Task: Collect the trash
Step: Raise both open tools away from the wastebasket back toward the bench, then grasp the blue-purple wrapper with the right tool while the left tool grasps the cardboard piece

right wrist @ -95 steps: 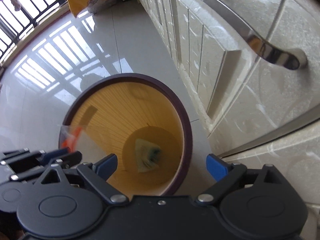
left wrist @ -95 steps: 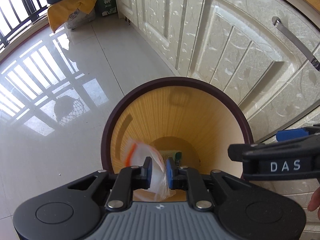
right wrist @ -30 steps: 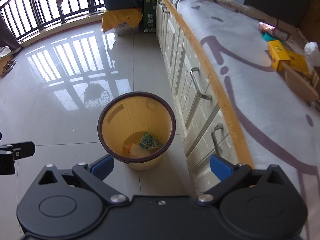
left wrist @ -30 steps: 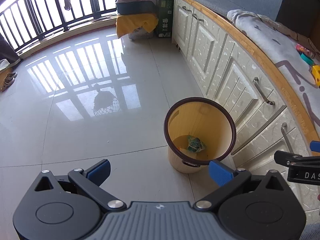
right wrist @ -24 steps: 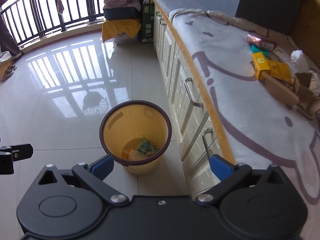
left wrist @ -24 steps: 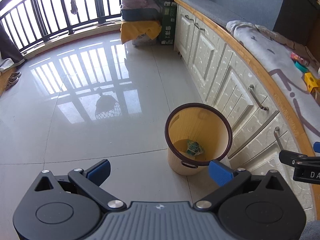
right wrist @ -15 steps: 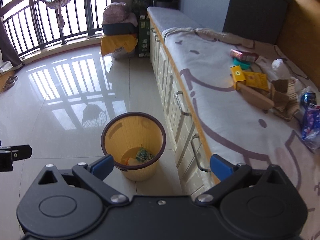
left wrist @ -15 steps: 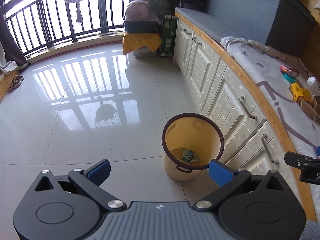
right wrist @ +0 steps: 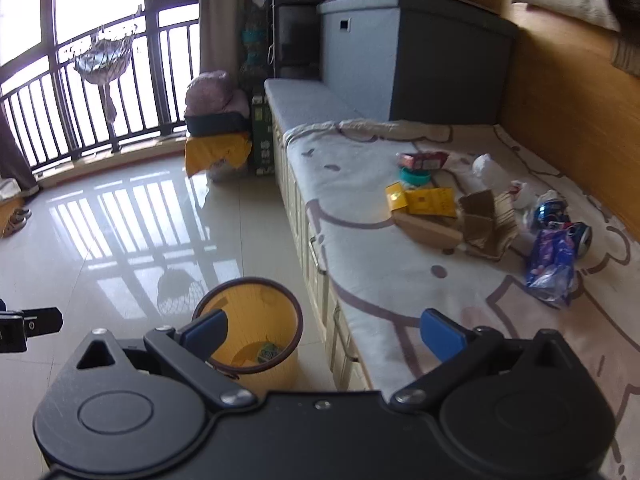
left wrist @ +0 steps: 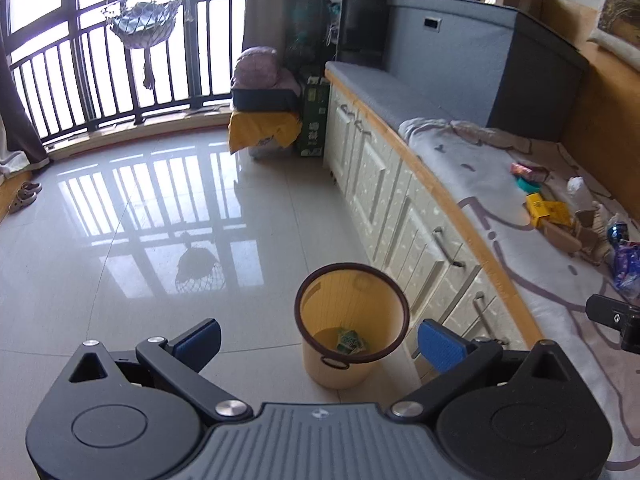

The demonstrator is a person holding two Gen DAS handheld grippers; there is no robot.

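A yellow waste bin (left wrist: 352, 364) (right wrist: 276, 372) with a dark rim stands on the tiled floor beside the white cabinets, with a green wrapper (left wrist: 350, 341) at its bottom. My left gripper (left wrist: 320, 340) is open and empty, high above the bin. My right gripper (right wrist: 324, 334) is open and empty too. Trash lies on the cushioned bench: a yellow box (right wrist: 424, 200), torn cardboard (right wrist: 486, 220), a blue wrapper (right wrist: 550, 264), a crushed can (right wrist: 552, 210), a red packet (right wrist: 424, 159) and white crumpled paper (right wrist: 486, 168).
White cabinets (left wrist: 400, 208) with metal handles run under the bench. A grey storage box (right wrist: 404, 48) sits at the bench's far end. A yellow-draped pile (left wrist: 262, 120) and a green carton (left wrist: 316, 120) stand by the balcony railing (left wrist: 100, 72). Glossy floor (left wrist: 140, 240) spreads to the left.
Both grippers have risen and pulled back from the bin, which looks smaller now. The left gripper, earlier shut on a clear plastic bag, is open and empty. The bench trash came into view.
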